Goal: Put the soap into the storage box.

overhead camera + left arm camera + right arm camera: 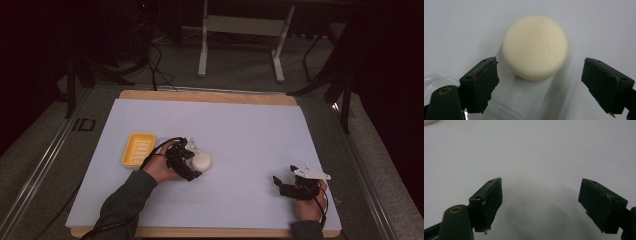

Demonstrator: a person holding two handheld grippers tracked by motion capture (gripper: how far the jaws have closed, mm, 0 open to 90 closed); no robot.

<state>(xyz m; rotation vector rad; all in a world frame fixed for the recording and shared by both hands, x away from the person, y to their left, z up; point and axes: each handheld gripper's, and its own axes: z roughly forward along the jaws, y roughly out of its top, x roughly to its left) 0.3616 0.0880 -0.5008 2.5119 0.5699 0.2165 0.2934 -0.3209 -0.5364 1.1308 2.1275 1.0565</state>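
Left gripper view: the round cream soap bar (535,47) lies ungrasped ahead of the left gripper (540,82), jaws apart; placing in the yellow ribbed plastic soap dish (138,149), left of it, is judged left.

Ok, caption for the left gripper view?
Open left gripper poised at a round cream soap lying on the white sheet, jaws apart and clear of it.
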